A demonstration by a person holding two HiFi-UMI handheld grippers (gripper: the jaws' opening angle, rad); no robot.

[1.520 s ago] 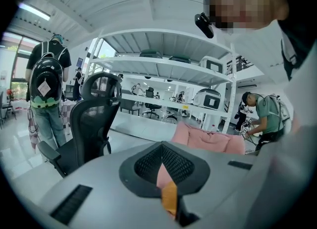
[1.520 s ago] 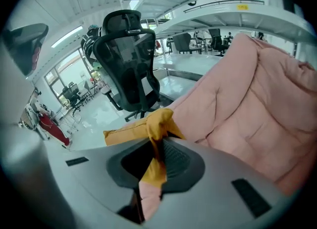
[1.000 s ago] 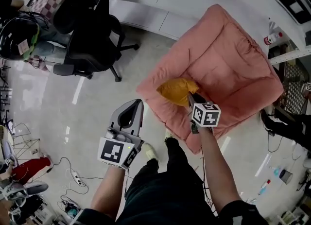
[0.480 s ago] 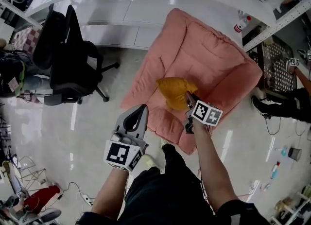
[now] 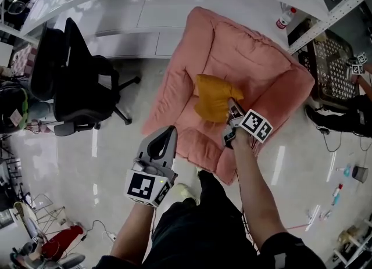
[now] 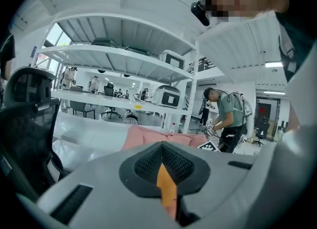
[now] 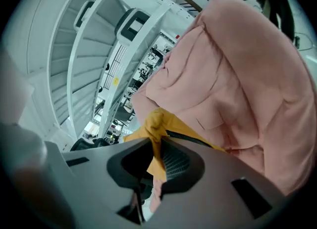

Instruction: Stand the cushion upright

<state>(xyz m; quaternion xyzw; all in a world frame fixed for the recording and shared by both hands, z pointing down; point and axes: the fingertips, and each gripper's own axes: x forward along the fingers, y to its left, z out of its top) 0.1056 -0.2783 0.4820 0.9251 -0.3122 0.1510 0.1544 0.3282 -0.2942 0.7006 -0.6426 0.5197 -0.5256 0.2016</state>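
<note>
- The person's dark-trousered legs (image 5: 197,233) stand on the glossy floor at the front edge of the pink floor seat (image 5: 256,58), with one light shoe (image 5: 181,191) just off its front left corner.
- The left gripper (image 5: 167,131) hovers over the floor beside the pink floor seat's front left corner, clear of its fabric. In the left gripper view its fingers are together at the tips (image 6: 161,146) with nothing gripped; only a thin slit remains, and the seat (image 6: 148,136) shows beyond it.
- The right gripper (image 5: 231,106) reaches in over the pink floor seat's front edge. Its fingers are clamped on a gathered corner of the yellow cushion (image 5: 212,96); the right gripper view shows the yellow fabric (image 7: 156,119) pinched between the ribbed pads (image 7: 173,161).
- The yellow cushion sits in the hollow of the pink floor seat, near its middle, with the seat's backrest (image 7: 237,65) behind it. Whether the cushion is upright or leaning I cannot tell.
- A black office chair (image 5: 75,82) stands well to the left of the pink floor seat.
- A white curved counter (image 5: 145,12) runs just behind the pink floor seat's back.
- A small bottle (image 5: 285,18) stands near the seat's back right corner.
- Another person (image 6: 225,116) stands beyond the seat's right side.
</note>
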